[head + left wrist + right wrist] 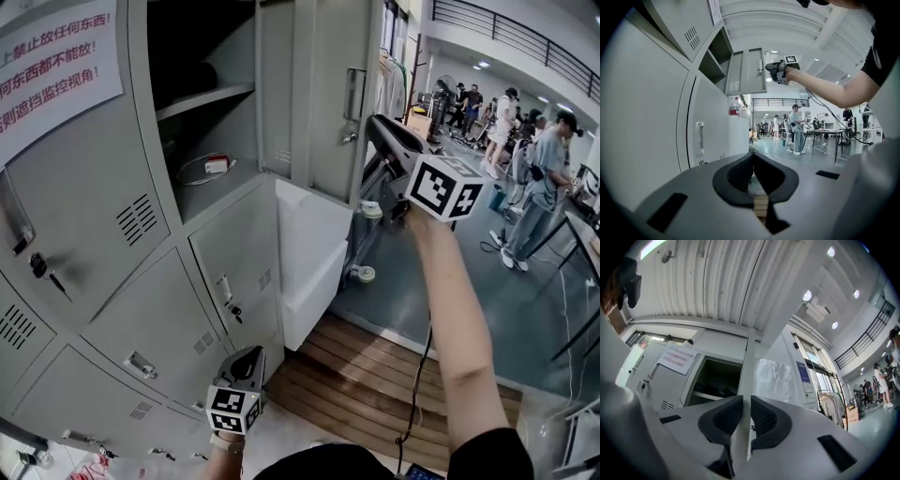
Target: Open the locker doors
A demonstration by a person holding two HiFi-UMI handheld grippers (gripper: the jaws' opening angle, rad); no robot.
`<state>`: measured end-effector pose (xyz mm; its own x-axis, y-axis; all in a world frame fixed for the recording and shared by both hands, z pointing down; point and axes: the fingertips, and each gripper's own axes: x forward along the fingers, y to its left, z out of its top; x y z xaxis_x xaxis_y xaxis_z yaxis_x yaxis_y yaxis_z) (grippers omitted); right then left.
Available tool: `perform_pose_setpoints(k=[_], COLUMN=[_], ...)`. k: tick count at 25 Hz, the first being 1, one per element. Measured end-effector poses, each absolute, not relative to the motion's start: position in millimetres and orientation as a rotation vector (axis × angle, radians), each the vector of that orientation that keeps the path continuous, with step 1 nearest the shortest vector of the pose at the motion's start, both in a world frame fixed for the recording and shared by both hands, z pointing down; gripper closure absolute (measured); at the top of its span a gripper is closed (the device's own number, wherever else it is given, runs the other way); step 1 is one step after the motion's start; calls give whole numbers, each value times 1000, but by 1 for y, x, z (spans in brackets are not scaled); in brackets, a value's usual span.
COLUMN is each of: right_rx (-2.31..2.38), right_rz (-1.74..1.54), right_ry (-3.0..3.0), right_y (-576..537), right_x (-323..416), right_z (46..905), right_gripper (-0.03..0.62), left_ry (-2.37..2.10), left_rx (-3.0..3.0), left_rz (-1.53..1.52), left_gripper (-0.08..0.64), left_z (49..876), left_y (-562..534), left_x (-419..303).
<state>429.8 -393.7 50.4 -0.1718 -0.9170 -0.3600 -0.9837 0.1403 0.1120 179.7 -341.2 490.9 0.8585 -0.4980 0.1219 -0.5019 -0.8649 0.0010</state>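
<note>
The lockers [112, 281] are grey painted sheet metal, smooth with a dull satin sheen. The open door [323, 94] at upper right has the same finish, and its handle [354, 94] is bright bare metal. A white paper notice [56, 66] with red print is stuck on the far-left door. Near right, the platform [375, 375] is slatted brown wood, and the floor [441, 300] beyond is smooth and glossy. The right claw [746, 401] and left claw [752, 157] are matt grey plastic with black ribbed pads [764, 420].

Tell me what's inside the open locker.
A shelf divides the open locker. Under it lie a white cable and a small white-and-red item. Above, shadow hides all but a dark shape.
</note>
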Motion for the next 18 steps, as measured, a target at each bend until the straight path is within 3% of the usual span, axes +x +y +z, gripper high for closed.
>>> perform_pose_setpoints(k=[10,18], right_rx=[-1966,-1994], right_rz=[475,512], right_ry=[2117,2085], right_y=[-411,-401], right_x=[480,477], right_z=[50,50], right_gripper=[518,517], left_ry=[-796,-784], left_rx=[2972,2993], left_rz=[198,188], left_gripper=[541,540], left_z=[490,488], left_y=[-358,-361], left_x=[201,204])
